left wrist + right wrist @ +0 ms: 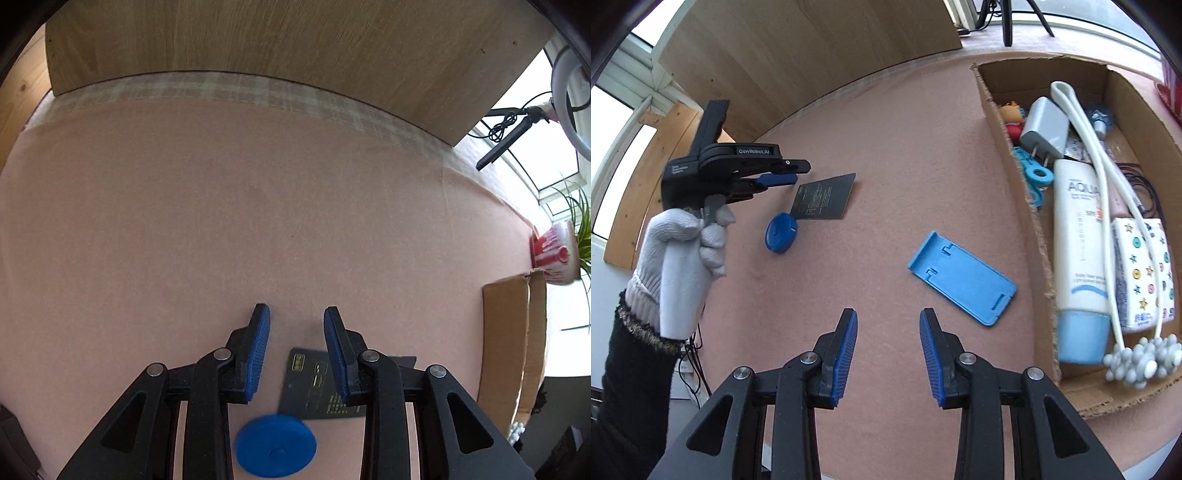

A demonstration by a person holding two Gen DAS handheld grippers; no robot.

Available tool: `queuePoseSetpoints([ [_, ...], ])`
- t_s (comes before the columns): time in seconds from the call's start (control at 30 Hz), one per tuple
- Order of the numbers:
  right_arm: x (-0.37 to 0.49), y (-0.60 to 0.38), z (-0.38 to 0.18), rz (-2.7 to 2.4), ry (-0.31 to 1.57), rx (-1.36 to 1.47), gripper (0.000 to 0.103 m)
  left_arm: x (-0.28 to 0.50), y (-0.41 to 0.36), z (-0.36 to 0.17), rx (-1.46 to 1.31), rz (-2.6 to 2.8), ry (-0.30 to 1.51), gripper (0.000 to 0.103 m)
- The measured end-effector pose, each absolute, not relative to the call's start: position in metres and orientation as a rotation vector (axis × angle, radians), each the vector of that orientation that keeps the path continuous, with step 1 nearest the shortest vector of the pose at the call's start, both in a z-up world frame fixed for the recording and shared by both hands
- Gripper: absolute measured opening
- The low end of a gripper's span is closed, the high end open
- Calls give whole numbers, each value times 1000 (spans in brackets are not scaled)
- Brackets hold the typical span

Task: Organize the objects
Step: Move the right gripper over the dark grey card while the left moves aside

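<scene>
Phone stand and filled box show only rightward.

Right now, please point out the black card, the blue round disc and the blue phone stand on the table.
black card (825, 197): right wrist view, middle of its printed face.
blue round disc (781, 233): right wrist view, centre of its top.
blue phone stand (962, 282): right wrist view, middle of its flat plate.
</scene>
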State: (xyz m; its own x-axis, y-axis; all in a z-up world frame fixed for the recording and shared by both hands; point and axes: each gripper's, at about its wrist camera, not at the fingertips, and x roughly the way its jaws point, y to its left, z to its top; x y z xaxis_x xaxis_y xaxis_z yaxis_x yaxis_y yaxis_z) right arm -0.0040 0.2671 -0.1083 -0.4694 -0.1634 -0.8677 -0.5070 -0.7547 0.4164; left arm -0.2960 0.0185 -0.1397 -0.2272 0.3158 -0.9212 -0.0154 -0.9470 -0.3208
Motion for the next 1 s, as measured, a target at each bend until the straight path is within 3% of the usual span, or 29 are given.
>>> queuePoseSetpoints([
  [0.2, -6, 276, -99, 2321, 965, -1441, 32, -284, 40, -143, -1779, 2177, -272, 33],
  [0.43, -22, 265, -83, 2340, 699, -1418, 32, -246, 73, -143, -1725, 2124, -138, 33],
  [0.57, -29, 258, -77, 2368, 639, -1422, 32, -224, 91, -144, -1693, 2115, -86, 32],
  [0.77, -27, 247, -74, 2402, 611, -1440, 32, -197, 98, -144, -1670, 2128, -102, 33],
  [1.0, -28, 241, -74, 2421, 616, -1448, 32, -180, 64, -116, -1611, 2197, -271, 33],
])
